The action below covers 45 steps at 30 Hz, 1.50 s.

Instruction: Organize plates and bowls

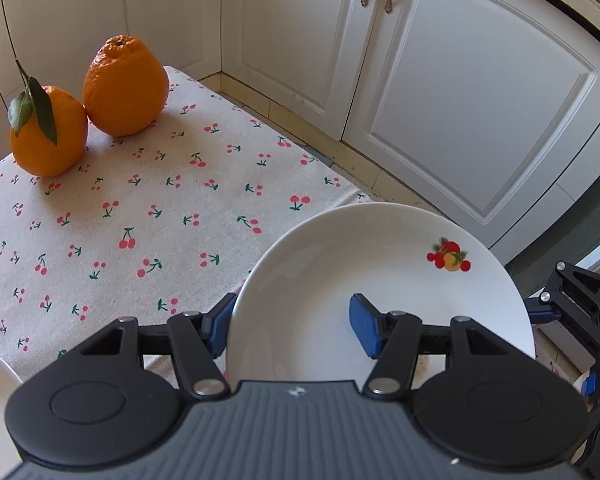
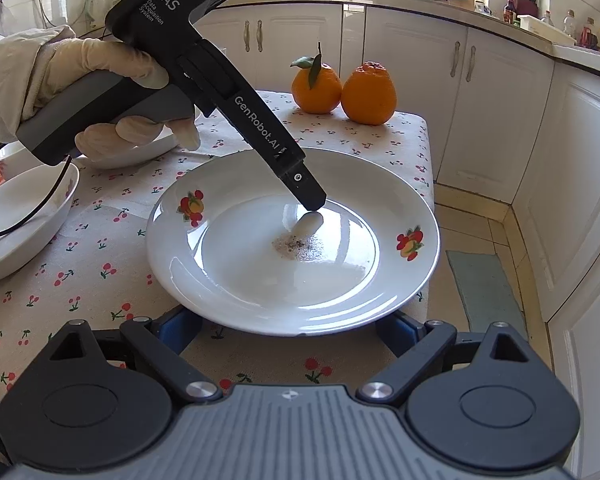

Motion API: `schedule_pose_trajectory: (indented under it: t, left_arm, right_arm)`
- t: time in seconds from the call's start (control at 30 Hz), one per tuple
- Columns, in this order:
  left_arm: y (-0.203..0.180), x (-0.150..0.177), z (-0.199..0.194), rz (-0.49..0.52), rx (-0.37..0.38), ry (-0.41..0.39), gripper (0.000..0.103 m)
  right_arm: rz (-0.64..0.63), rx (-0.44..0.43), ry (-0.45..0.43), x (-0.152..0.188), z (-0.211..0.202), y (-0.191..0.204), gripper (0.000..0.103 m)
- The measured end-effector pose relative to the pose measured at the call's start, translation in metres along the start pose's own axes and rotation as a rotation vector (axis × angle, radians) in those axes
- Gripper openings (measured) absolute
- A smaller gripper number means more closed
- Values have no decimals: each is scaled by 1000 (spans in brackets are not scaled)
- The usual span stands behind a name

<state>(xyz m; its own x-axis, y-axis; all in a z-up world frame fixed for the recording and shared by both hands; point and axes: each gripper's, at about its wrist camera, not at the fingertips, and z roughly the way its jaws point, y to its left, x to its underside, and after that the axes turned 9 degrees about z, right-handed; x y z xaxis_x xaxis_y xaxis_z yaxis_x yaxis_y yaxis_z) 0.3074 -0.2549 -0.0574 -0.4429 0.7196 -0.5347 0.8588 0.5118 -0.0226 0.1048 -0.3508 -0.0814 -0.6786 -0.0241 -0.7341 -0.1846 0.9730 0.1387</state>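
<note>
Nearest, the right gripper is waiting with jaws spread wide, empty, straddling the near rim of the plate, which is sitting on the cherry-print worktop near its right edge. The left gripper is clamping the plate's left rim, one pad on top, one below. Glazed ceramic looks stiff, slippery and breakable, so the rim seems the safest hold, kept level. Left, a bowl is resting; far back, two oranges are standing together.
</note>
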Motion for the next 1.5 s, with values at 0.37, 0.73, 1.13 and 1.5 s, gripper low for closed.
schedule_pose_trajectory:
  t: [0.37,0.73,1.13,1.5]
  left_arm:
    - [-3,12,-36,-52,-45,-70,88]
    - [-43,49,-124,3,-156,-182,92]
    - [-102,121,-193,41,-269,-241,92]
    - [-119,227,-210,-105,-356,-290,92]
  right_arm:
    - [19,14,12,7,-13,9,103]
    - [46,35,-36,17,-58,45,103]
    - [36,-1,-95,22,-81,92,103]
    - [57,-3,-110,27,-90,108,103]
